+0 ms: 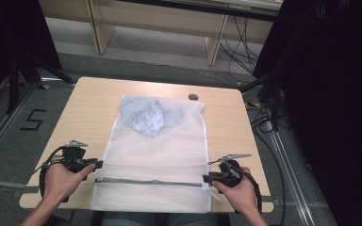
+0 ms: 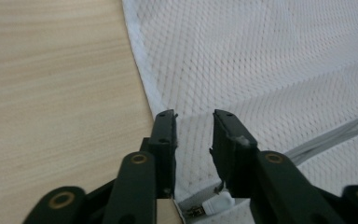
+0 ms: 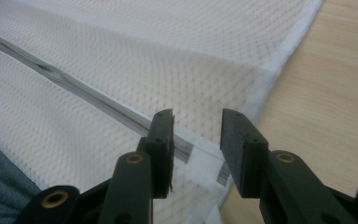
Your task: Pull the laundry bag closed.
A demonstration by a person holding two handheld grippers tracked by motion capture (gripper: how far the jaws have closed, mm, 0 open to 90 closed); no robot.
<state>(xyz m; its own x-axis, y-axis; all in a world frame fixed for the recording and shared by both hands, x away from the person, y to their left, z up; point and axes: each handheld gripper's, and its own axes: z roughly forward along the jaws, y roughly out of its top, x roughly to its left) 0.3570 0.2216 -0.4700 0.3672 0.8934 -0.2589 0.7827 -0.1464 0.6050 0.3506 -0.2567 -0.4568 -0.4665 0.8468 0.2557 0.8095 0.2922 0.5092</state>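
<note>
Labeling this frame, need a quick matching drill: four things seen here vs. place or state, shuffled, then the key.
1. mesh laundry bag
2. bluish garment
3. left tongs
4. small dark round object

A. on bare table near the far edge
B. open, at the bag's left edge by the zipper
C. lying flat, zipper end toward the person
D. inside the bag, far end

Pairs: 1-C, 2-D, 3-B, 4-A

Both forearms in from the near edge of the bench. Left hand wrapped around the left gripper at the bench's near left, jaws parted. Right hand around the right gripper at the near right, jaws standing wide, nothing pinched.
</note>
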